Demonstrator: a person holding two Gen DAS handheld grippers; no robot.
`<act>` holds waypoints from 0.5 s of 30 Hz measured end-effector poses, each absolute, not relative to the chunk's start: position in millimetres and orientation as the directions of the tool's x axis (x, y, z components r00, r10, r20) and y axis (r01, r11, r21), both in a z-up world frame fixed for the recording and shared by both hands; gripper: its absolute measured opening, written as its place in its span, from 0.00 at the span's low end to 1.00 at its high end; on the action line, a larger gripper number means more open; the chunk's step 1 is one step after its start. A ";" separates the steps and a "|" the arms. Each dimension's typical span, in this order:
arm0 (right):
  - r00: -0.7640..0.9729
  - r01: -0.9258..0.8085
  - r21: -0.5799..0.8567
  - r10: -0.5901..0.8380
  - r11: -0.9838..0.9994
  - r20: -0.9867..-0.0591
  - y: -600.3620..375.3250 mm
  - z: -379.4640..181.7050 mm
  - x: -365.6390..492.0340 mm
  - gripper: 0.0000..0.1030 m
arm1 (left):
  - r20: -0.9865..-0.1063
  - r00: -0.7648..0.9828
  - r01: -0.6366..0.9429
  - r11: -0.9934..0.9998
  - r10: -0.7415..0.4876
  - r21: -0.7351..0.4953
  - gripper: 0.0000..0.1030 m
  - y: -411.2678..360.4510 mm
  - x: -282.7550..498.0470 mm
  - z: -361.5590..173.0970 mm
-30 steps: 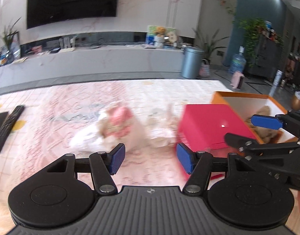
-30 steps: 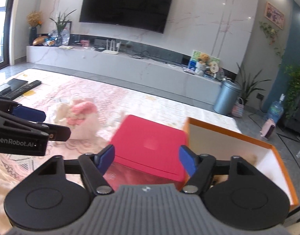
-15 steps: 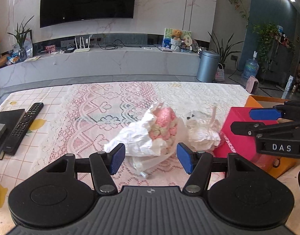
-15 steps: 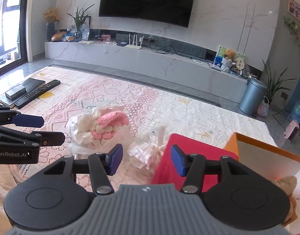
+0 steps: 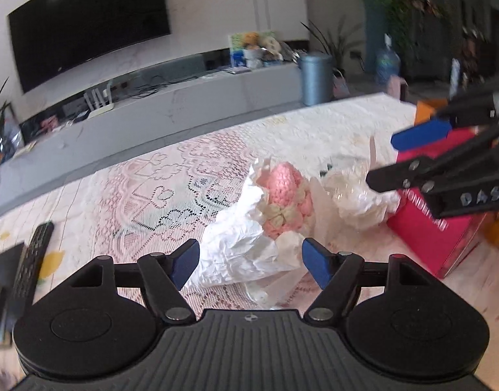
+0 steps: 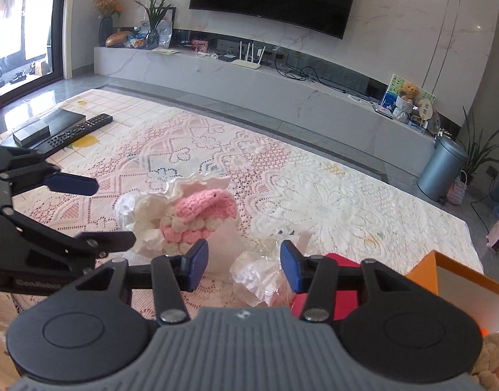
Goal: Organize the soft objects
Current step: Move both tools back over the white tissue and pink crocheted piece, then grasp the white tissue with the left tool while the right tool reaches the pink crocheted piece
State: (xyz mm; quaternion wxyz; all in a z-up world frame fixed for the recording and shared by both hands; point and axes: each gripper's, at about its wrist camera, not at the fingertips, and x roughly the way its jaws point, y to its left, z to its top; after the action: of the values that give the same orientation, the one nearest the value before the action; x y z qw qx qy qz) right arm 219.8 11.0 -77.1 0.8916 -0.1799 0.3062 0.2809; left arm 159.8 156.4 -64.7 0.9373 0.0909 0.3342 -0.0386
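A pink and cream crochet toy [image 5: 283,200] wrapped in crumpled white paper lies on the lace tablecloth [image 5: 171,192]. My left gripper [image 5: 249,262] hangs just in front of it, jaws opening, with the paper's near edge between the blue pads but not pressed. From the right wrist the toy [image 6: 200,215] sits beside the left gripper [image 6: 96,211]. A smaller bundle in clear and white wrap [image 6: 262,273] lies between the pads of my right gripper [image 6: 244,268], close to the right pad; the left pad stands clear of it. In the left wrist view, the right gripper [image 5: 399,159] hovers over that bundle [image 5: 357,195].
A red box [image 5: 438,238] lies right of the bundles, against an orange open box [image 6: 461,280] with a brown plush toy [image 6: 491,358] inside. A black remote [image 6: 80,130] and a dark flat box [image 6: 47,127] rest at the table's far left.
Both grippers have swung left from the red and orange boxes to the two wrapped bundles. The left jaws have widened and that view has rolled; the right jaws have narrowed.
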 end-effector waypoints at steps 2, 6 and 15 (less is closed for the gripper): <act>0.645 -0.614 -0.142 0.390 0.776 -0.657 12.5 -80.9 222.8 0.47 | -0.640 0.768 0.158 0.973 -0.015 0.166 0.83 157.2 169.3 -72.2; 0.630 -0.625 -0.139 0.392 0.768 -0.670 17.8 -88.4 226.2 0.47 | -0.644 0.764 0.193 0.967 -0.042 0.165 0.81 158.6 180.4 -80.8; 0.621 -0.639 -0.150 0.390 0.755 -0.680 28.5 -94.9 226.7 0.47 | -0.621 0.781 0.132 0.989 -0.063 0.065 0.07 164.5 169.6 -77.7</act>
State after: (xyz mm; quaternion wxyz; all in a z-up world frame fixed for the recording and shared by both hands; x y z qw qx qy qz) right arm 226.7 28.5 -94.9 0.8794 -0.1926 0.3226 0.2925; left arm 169.6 164.5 -77.7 0.9423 0.0526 0.3265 -0.0519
